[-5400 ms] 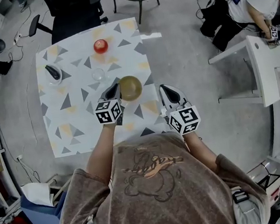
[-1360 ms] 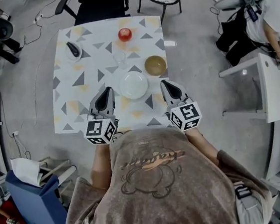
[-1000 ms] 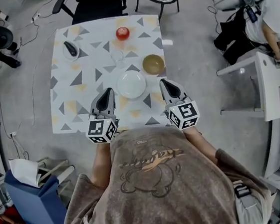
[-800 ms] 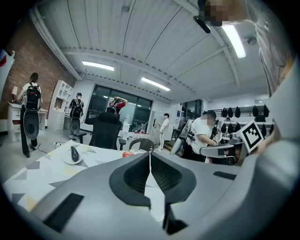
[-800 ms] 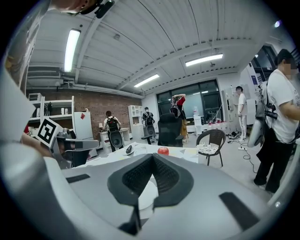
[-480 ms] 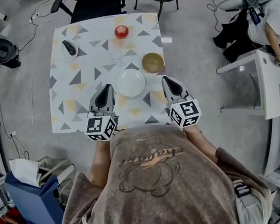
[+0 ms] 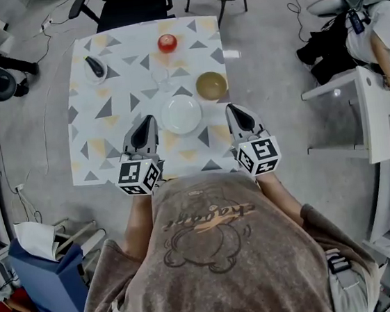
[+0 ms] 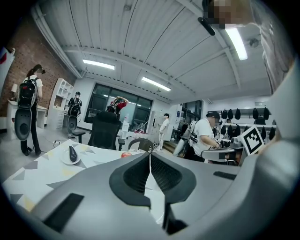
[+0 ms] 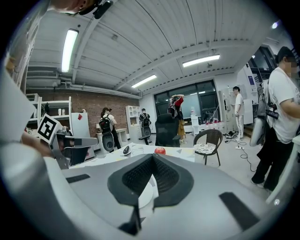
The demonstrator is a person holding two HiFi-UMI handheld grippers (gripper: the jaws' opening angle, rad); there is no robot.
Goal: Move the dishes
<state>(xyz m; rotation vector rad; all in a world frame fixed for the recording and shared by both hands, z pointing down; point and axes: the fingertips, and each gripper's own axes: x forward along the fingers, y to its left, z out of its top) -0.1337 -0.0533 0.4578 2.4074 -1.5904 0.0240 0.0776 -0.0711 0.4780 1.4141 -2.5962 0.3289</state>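
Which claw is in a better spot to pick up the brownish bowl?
Probably the right gripper. The bowl sits just beyond its tips. The left gripper would have to cross the white plate. Both are shut and empty.

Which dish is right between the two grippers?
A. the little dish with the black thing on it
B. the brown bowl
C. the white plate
C: in the head view the white plate lies between the left gripper and the right gripper, while the brown bowl sits farther up the table.
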